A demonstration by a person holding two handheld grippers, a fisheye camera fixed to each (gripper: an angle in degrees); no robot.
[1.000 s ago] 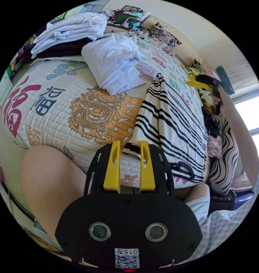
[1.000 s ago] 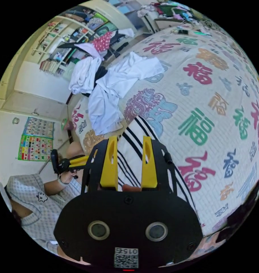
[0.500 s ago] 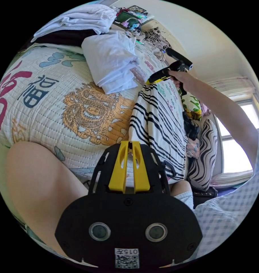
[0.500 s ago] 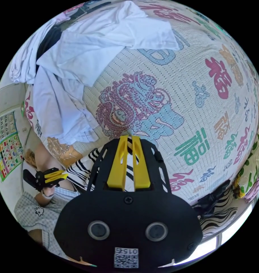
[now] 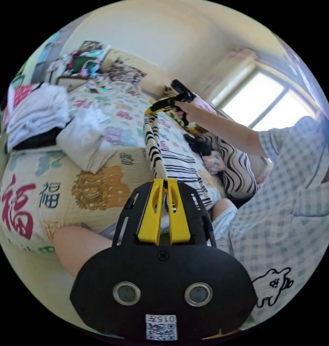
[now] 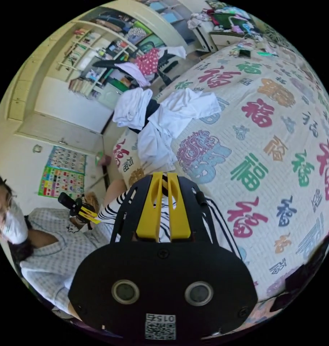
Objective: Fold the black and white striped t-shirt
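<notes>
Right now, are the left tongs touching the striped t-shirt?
Touching. In the left gripper view, the left tongs are closed on an edge of the striped t-shirt, with fabric pinched between the two yellow jaws and running up to the right tongs.

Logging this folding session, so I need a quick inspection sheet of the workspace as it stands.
Surface: bed quilt, printed characters and dragons.
Job's things: striped t-shirt, one edge lifted taut between both grippers, rest lying on the quilt.
Clutter: white clothes heaped at the bed's edge; zebra pillow.
Grippers: left gripper shut on the t-shirt; right gripper shut on the t-shirt.
Cables: nothing seen.
Surroundings: window, shelves, wall poster.
</notes>
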